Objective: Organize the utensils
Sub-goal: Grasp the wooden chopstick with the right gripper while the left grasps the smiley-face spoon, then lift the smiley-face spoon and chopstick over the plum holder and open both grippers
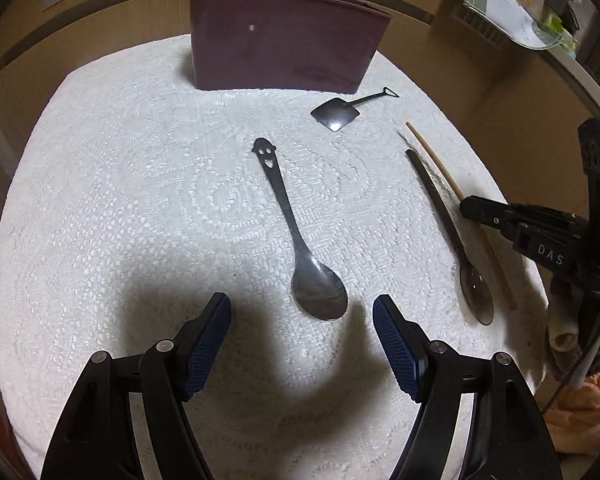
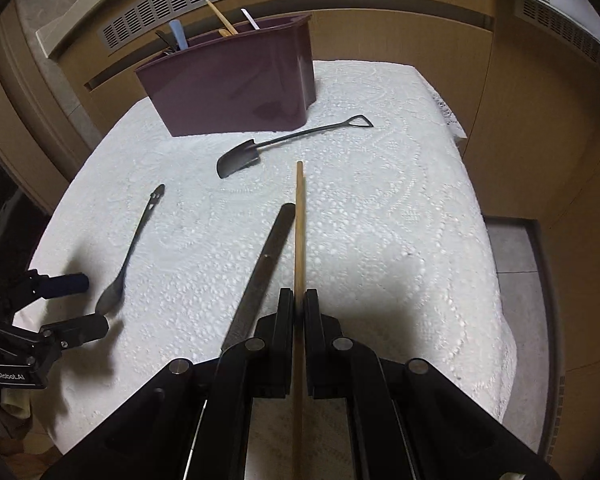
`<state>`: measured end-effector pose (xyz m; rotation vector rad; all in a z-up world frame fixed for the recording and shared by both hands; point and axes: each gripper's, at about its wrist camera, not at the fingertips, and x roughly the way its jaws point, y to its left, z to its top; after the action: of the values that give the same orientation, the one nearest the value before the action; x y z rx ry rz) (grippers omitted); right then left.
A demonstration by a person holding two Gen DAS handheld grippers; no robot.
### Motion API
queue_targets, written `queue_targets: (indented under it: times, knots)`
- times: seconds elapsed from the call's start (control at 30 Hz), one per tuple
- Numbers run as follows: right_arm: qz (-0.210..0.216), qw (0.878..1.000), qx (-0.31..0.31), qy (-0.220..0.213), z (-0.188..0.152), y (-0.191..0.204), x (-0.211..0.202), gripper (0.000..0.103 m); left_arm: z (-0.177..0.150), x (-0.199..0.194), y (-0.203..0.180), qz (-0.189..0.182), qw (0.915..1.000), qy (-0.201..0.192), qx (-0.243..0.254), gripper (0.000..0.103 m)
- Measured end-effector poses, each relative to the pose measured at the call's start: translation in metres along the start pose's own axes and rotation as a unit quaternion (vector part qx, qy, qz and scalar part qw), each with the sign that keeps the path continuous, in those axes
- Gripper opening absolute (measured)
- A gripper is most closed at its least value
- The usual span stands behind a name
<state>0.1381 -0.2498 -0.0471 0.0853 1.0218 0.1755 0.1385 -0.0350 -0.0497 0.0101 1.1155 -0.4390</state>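
Between right claw (image 2: 298, 306) pads: wooden chopstick (image 2: 299, 224), clamped. Left claw (image 1: 302, 316) wide apart, empty, smiley spoon (image 1: 300, 240) just ahead.

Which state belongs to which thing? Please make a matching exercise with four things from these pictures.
Things:
1. wooden chopstick
2. smiley-handled spoon
3. shovel-shaped spoon
4. maroon holder

States:
A. lies just in front of the open left gripper
B. stands upright with utensils inside
C. is clamped in the right gripper
D. lies on the white cloth, nearest to the holder

Pairs: 1-C, 2-A, 3-D, 4-B
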Motion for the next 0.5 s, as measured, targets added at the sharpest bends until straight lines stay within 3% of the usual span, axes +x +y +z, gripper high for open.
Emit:
queue_targets:
  times: [0.1, 0.23, 0.3, 0.37, 0.43, 0.5]
  knots:
    - [-0.001, 1.000, -0.003, -0.003, -0.005, -0.002, -0.003, 0.006, 0.000, 0.002, -0.006, 0.015, 0.9999, -0.002, -0.008, 0.074]
    - [-0.012, 1.000, -0.005, -0.017, -0.013, -0.002, -0.008, 0.009, -0.007, 0.006, -0.027, 0.068, 0.9975, -0.021, -0.002, 0.070]
    - [-0.016, 1.000, -0.007, -0.026, -0.016, -0.001, -0.010, 0.014, -0.011, 0.007, -0.031, 0.096, 0.9946, -0.039, 0.001, 0.061]
    - [-0.011, 0.999, -0.002, -0.032, -0.016, -0.003, -0.012, 0.018, -0.014, 0.008, -0.034, 0.117, 0.9911, -0.064, -0.003, 0.041]
    - [-0.009, 0.999, 0.000, -0.033, -0.013, -0.005, -0.013, 0.019, -0.014, 0.007, -0.033, 0.123, 0.9890, -0.081, -0.008, 0.029]
    - [-0.011, 0.999, -0.005, -0.033, -0.005, -0.005, -0.011, 0.019, -0.012, 0.001, -0.028, 0.120, 0.9880, -0.097, -0.009, 0.029]
